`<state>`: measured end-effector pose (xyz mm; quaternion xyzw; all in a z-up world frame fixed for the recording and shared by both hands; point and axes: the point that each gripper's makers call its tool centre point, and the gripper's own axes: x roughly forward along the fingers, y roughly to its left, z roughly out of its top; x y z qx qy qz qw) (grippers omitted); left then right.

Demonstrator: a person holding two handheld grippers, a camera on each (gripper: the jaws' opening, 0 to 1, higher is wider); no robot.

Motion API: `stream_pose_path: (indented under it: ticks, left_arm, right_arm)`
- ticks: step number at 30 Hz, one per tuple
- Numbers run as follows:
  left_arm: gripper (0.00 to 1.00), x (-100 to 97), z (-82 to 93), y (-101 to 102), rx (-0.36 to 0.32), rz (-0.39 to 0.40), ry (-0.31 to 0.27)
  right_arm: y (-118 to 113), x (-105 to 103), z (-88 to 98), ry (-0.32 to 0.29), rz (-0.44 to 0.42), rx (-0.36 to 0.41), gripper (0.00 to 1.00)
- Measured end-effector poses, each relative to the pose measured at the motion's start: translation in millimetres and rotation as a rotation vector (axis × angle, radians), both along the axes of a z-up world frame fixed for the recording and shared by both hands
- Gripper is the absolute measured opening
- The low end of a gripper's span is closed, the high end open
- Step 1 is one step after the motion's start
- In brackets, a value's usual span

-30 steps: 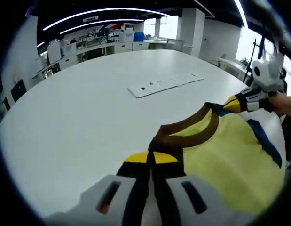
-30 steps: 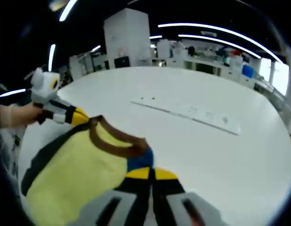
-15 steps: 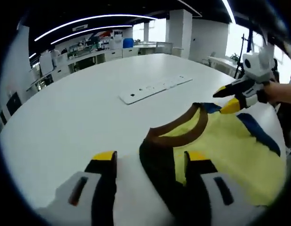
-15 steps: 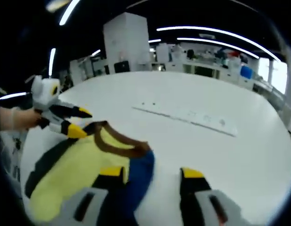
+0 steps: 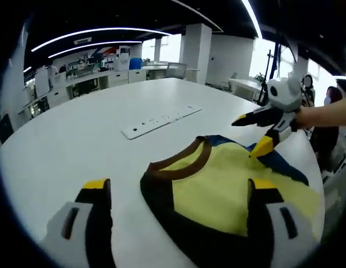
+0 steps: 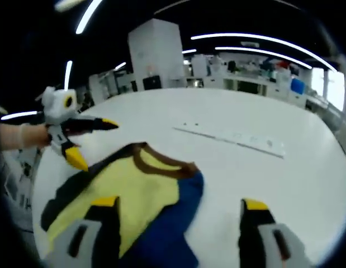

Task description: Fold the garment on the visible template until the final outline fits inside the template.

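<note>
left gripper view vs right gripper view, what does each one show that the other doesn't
Left gripper view alone: the right gripper, jaws apart, and the garment's dark brown side panel. Right gripper view alone: the left gripper, jaws apart, and the blue panel near the camera. Both: the yellow garment with its brown collar, the white table and the white strip on it.

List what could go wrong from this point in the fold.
1. The yellow garment lies near the white table's edge on the person's side, judging by the left gripper view; a tug that way might slide it off.
2. Both the left gripper and the right gripper are open with nothing held, so the next grasp may pinch several layers at the brown collar.
3. No template outline is discernible, so the fit could be misjudged.
</note>
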<state>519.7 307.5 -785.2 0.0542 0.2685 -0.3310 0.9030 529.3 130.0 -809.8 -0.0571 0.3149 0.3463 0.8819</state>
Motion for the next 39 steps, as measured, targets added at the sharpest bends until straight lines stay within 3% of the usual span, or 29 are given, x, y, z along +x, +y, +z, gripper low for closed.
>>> stream_pose_path:
  ticks: [3, 5, 10, 16, 27, 39]
  left_arm:
    - [0.99, -10.3, 8.6, 1.1, -0.008, -0.008, -0.014]
    - [0.99, -18.5, 17.0, -1.3, -0.011, -0.012, -0.031]
    - [0.97, -30.2, 27.3, 2.8, -0.014, -0.02, -0.054]
    - [0.95, -62.1, 41.6, -4.6, -0.005, -0.048, -0.081]
    - [0.93, -109.6, 44.2, -12.4, 0.05, -0.107, -0.101]
    - [0.93, -167.7, 55.1, -12.7, 0.039, -0.105, -0.143]
  right_arm:
    - [-4.1, -12.5, 12.8, -0.006, -0.02, 0.029, 0.86]
    - [-5.9, -8.3, 13.4, -0.013, -0.026, 0.031, 0.85]
    - [-16.1, -30.0, 23.6, -0.016, -0.029, 0.022, 0.83]
    - [-32.8, -51.6, 33.6, -0.036, -0.035, 0.025, 0.82]
    - [-62.2, -88.5, 39.4, -0.049, -0.049, 0.009, 0.79]
    - [-85.4, -153.0, 35.8, -0.031, -0.053, -0.005, 0.76]
